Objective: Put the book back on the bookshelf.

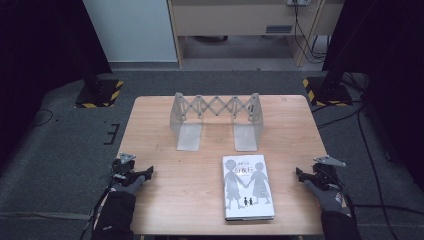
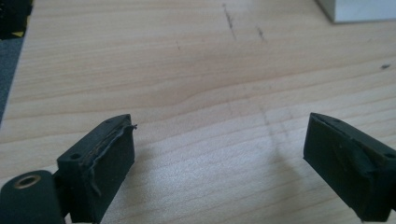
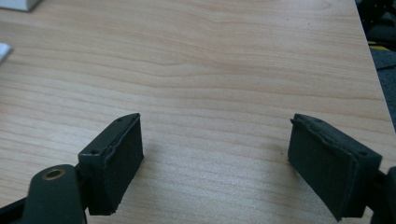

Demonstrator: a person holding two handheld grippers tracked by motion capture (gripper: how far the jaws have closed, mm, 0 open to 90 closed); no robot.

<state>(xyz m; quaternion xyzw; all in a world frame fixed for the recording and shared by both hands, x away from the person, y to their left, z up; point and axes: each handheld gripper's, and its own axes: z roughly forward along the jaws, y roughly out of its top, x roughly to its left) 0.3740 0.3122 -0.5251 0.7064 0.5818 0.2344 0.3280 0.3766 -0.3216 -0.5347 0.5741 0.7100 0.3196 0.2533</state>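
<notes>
At nine o'clock on the table (image 1: 165,135), the left gripper (image 1: 142,174) rests at the table's left edge in a gloved hand (image 1: 125,187), its jaws wide apart with bare wood between them. In its own view a pale corner of the book (image 2: 357,10) shows at one o'clock. At twelve o'clock, near the far edge, stands a grey folding rack (image 1: 216,120). The book (image 1: 247,186) lies flat at about five o'clock, cover up, nearer the right gripper than the left and touching neither. At three o'clock, the right gripper (image 1: 303,176) sits by the table's right edge, jaws spread apart, holding nothing.
</notes>
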